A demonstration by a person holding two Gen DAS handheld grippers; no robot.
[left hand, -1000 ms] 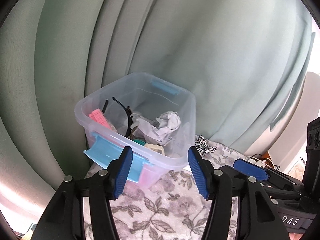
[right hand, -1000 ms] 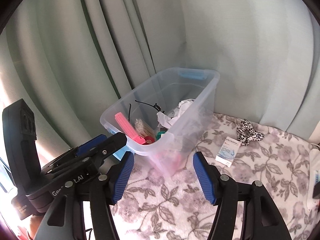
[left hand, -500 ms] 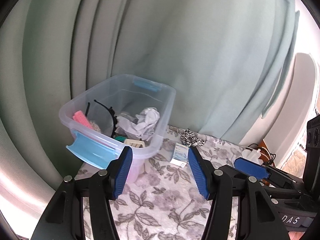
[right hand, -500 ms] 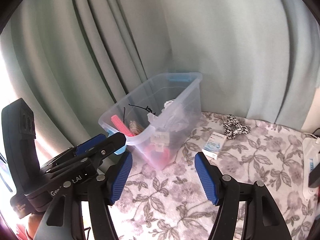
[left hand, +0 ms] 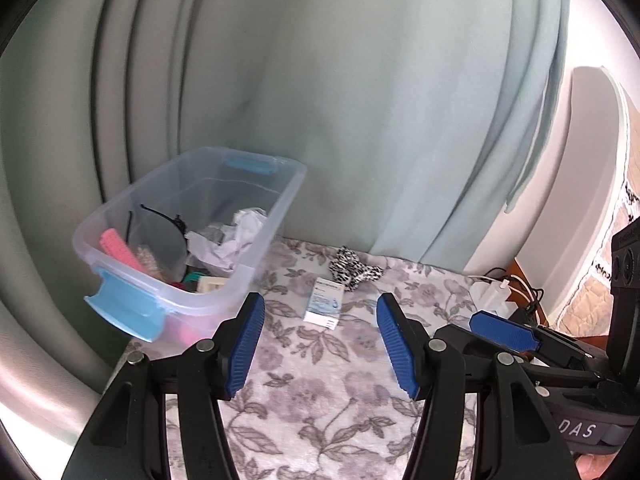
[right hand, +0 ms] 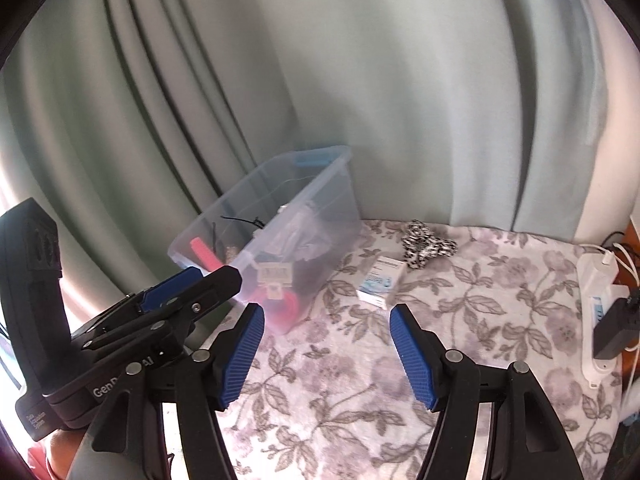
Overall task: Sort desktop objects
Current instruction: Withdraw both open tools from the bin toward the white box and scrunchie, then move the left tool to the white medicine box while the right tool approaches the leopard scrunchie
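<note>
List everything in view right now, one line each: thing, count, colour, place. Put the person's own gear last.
storage bin: 1, clear with blue latches, left on the cloth, against the curtain
hair roller: 1, pink, in the bin's near end
headband: 1, black, in the bin
crumpled paper: 1, white, middle of the bin
small box: 1, white and blue, on the cloth right of the bin
scrunchie: 1, leopard print, just behind the box
power strip: 1, white, right edge
tablecloth: 1, grey floral, over the table
curtain: 1, pale green, behind
left gripper: 1, black, blue fingers, open, empty
right gripper: 1, black, blue fingers, open, empty
</note>
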